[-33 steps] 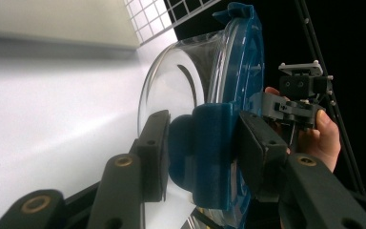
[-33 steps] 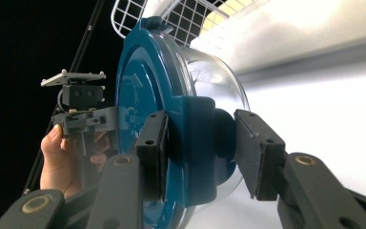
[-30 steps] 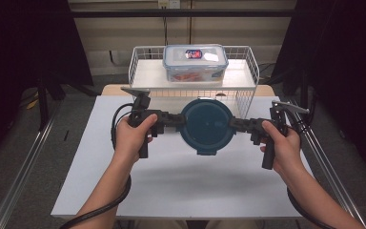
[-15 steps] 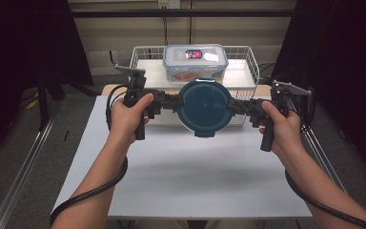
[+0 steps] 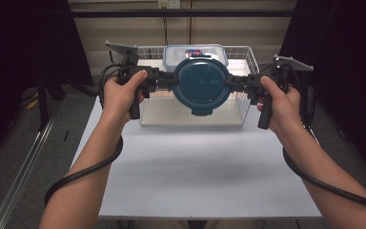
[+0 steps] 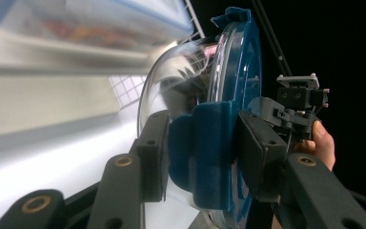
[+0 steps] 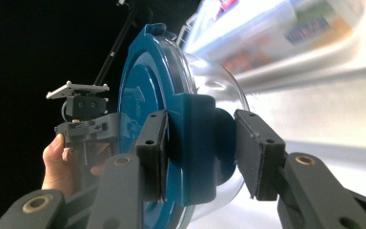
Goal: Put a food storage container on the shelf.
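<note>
The round clear-bodied container with the dark blue lid [image 5: 201, 85] hangs in the air between the two grippers, lid facing the person, its see-through bowl turned away toward the white wire basket [image 5: 147, 112]. The left gripper [image 5: 167, 80] clamps one blue side latch, seen close in the left gripper view as a blue tab [image 6: 209, 152] squeezed between its black jaws; the right gripper [image 5: 232, 82] pinches the opposite latch [image 7: 198, 143] the same way, its near jaw flat on the blue plastic (the far jaw seems to stand a shade off the tab's rounded back). A hand wraps each grip, the left hand [image 5: 121, 93] and the right hand [image 5: 279, 100].

Beyond the jaws, the basket's front rim lies just behind and below the held container, with a gap between them. Inside the basket sits a rectangular clear box with a blue-edged lid [image 5: 171, 52], partly hidden behind the round lid. Under the grippers the white table top [image 5: 195, 171] is bare, leaving free room downward and toward the person; to either side the dark curtains stand well apart from the grippers.

Counted: two grippers, two containers (one held, one in the basket), one basket, one table.
</note>
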### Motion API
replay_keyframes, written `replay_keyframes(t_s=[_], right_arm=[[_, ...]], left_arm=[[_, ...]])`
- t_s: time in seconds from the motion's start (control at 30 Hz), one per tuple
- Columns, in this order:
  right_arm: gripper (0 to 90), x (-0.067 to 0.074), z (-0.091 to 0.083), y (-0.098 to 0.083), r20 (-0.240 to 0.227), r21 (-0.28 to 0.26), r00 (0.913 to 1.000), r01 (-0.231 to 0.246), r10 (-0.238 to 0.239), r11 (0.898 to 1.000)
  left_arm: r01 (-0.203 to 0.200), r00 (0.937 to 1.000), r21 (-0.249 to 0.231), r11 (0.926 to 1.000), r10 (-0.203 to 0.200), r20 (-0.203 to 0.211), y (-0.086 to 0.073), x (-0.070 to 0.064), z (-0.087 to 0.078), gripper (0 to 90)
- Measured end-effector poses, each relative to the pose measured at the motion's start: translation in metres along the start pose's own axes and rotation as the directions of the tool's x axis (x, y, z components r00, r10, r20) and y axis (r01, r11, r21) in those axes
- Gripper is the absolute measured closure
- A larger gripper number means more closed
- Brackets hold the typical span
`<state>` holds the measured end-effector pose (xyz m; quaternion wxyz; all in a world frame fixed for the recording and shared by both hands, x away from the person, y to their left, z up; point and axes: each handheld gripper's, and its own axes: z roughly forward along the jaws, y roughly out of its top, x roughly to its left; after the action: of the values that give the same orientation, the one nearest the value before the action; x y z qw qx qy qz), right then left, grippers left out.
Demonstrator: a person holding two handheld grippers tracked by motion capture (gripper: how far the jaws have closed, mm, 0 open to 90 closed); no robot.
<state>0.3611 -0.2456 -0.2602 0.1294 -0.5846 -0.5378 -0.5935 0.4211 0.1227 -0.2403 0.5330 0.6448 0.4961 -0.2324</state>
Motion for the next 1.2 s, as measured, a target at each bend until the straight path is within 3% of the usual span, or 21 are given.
replay_keyframes(t_s=[0.2,0.4,0.73,0.9,0.93,1.0,1.07,1.1,1.13,1.2], right_arm=[[57.1,0.015,0.008,0.025,-0.007,-0.018,0.9998,0.018,-0.018,1.000],[57.1,0.019,0.021,0.054,-0.006,-0.036,1.0000,0.002,-0.002,0.999],[57.1,0.012,0.044,0.087,0.003,-0.079,0.9994,-0.034,0.034,0.996],[57.1,0.008,0.052,0.097,-0.006,-0.088,0.9981,-0.061,0.061,0.994],[57.1,0.006,0.055,0.099,-0.010,-0.096,0.9977,-0.067,0.067,0.993],[57.1,0.005,0.058,0.102,-0.019,-0.102,0.9955,-0.094,0.092,0.990],[57.1,0.004,0.061,0.106,-0.008,-0.113,0.9958,-0.091,0.091,0.989],[57.1,0.003,0.062,0.108,-0.002,-0.122,0.9957,-0.092,0.093,0.988],[57.0,0.001,0.064,0.110,0.007,-0.121,0.9957,-0.091,0.093,0.988],[57.0,-0.001,0.067,0.114,0.020,-0.127,0.9947,-0.097,0.101,0.987]], left_arm=[[0.010,0.9999,-0.023,0.9997,-0.010,0.004,0.026,-0.008,-0.005,57.6],[0.036,0.9993,-0.037,0.9987,-0.035,0.008,0.055,-0.006,-0.003,57.6],[0.076,0.9970,-0.061,0.9952,-0.077,-0.007,0.092,0.003,0.005,57.5],[0.083,0.9959,-0.070,0.9941,-0.085,-0.031,0.108,0.004,0.007,57.6],[0.070,0.9969,-0.062,0.9957,-0.072,-0.033,0.110,0.005,0.007,57.6],[0.087,0.9953,-0.071,0.9936,-0.090,-0.036,0.115,0.007,0.009,57.6],[0.092,0.9950,-0.064,0.9937,-0.094,-0.031,0.119,0.011,0.012,57.5],[0.116,0.9924,-0.072,0.9907,-0.119,-0.032,0.121,0.012,0.014,57.6],[0.102,0.9938,-0.063,0.9927,-0.105,-0.037,0.122,0.015,0.016,57.5],[0.116,0.9924,-0.067,0.9910,-0.118,-0.034,0.125,0.020,0.019,57.5]])
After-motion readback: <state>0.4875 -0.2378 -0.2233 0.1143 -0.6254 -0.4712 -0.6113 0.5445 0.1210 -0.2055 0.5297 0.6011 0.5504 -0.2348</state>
